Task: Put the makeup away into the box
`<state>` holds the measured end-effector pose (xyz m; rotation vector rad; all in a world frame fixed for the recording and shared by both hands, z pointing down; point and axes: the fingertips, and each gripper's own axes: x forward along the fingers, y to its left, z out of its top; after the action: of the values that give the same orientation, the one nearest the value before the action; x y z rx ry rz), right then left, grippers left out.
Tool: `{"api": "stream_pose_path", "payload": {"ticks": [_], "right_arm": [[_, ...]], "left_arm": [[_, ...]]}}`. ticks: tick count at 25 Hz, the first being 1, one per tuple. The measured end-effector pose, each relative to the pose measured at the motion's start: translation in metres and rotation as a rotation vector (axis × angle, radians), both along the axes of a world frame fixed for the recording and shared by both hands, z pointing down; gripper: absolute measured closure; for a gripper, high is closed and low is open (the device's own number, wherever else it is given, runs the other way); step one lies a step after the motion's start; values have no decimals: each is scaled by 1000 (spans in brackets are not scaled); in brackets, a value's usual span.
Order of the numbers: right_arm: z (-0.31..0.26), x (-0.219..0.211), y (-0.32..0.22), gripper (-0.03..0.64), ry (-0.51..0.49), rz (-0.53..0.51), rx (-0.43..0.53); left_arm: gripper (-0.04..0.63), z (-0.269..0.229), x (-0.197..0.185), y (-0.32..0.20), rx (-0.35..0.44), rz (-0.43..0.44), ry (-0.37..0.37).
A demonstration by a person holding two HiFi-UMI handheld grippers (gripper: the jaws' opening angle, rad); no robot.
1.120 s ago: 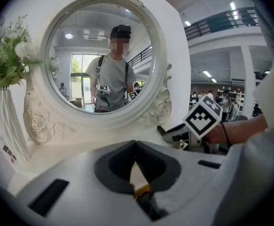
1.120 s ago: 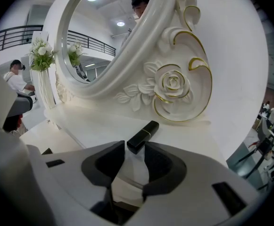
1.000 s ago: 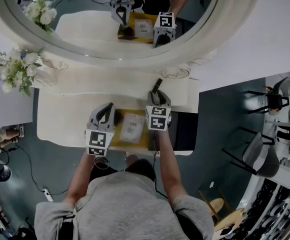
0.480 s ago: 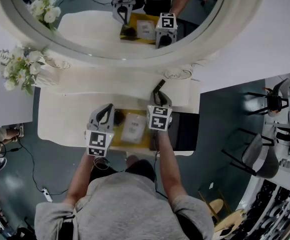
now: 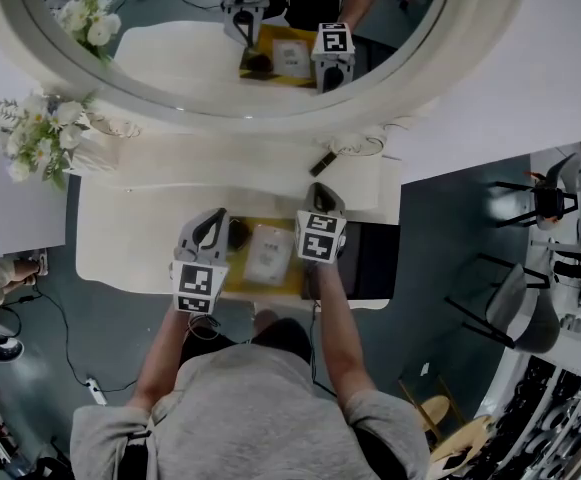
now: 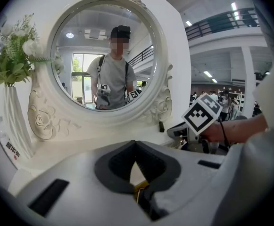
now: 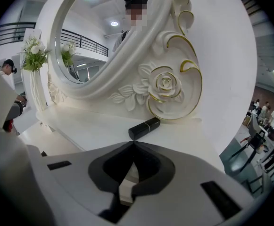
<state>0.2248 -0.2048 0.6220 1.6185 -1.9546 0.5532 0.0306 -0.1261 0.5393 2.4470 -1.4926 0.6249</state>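
At a white dressing table (image 5: 140, 230) with a round mirror (image 5: 170, 63), a black lipstick (image 7: 144, 128) lies on its side at the foot of the mirror's carved frame, just below a gilded rose (image 7: 166, 84) — outside the yellow box (image 5: 238, 280), not yet put away. My right tongs (image 7: 134, 143) point at it from just short of its near end, apart from it; their tips have just been closing and now meet, with nothing between them. My left tongs (image 6: 136, 142) are pressed together too, empty, hovering over the box's left edge near a small dark round item (image 5: 238, 234) that sits inside. The box stands at the table's front edge between my two tongs, and a white packet (image 5: 267, 253) lies flat in its middle. White flowers (image 5: 35, 140) stand at the table's left end, close beside the mirror. The glass reflects the box and both tongs — and me, facing it.
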Motion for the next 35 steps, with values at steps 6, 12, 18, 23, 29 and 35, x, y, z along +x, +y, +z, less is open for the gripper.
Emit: {"api": "stream_pose_path", "payload": {"ticks": [6,12,18,23,29,35], "right_arm": [[-11,-5,-5,603,-11,-1,28],[-10,-5,-13,489,-19,8,28],[-11,-5,-22,439,-17,23,7],[-10,-6,-28,434,-11,37,-13],[-7,-7,-38,434,1,62,-39],[-5,-4,-42,448,46,83,-63]], "left_arm": [[594,-4,-3,-2,5,-7,3],[595,-4,-6,-5,5,-8,2],[595,-6,-11,-9,7,-14,1],[594,-7,-16,-14,6,-20,2],[594,-6,-22,-19,3,-23,2],[594,-6,-27,-23,0,-21,6]]}}
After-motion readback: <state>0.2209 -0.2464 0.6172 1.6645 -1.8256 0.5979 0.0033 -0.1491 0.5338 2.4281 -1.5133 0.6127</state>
